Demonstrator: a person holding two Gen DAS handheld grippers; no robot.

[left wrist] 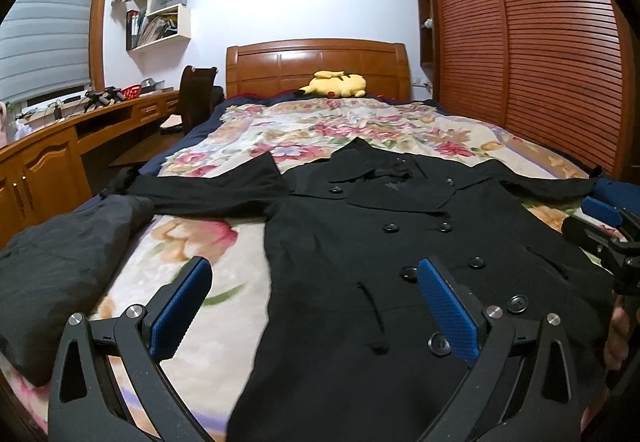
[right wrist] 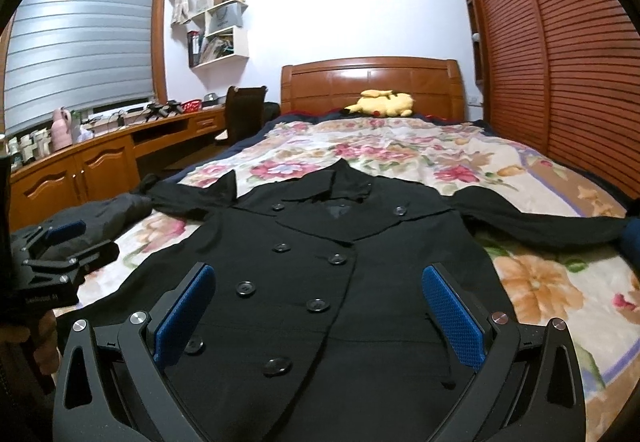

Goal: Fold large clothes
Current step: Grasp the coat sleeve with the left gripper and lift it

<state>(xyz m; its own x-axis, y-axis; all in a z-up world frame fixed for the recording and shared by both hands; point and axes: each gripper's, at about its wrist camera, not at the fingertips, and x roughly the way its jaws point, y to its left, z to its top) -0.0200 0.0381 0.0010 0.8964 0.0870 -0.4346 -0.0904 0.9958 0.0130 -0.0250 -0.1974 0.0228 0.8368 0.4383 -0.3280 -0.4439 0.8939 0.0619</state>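
The big black button-up coat [left wrist: 400, 242] lies flat and face up on the flowery bedspread [left wrist: 224, 238]. Its long way runs straight away from both tongs, with the hem close to them and the collar far off toward the brown wooden headboard [left wrist: 318, 68]. Both sleeves stick out sideways.

The left gripper [left wrist: 316, 306] hangs over the coat's left edge near the hem. Its blue pads are spread wide and hold nothing. The right gripper [right wrist: 320, 316] hangs over the middle and right of the hem, also spread wide and empty. So each tong is close to its own bottom corner, and the sleeves are farther away.

A crumpled dark grey cloth [left wrist: 60, 282] sits just beside the coat's left sleeve and could get in the way of a fold there. A yellow plush toy [left wrist: 336, 84] rests by the headboard, well apart from the coat.
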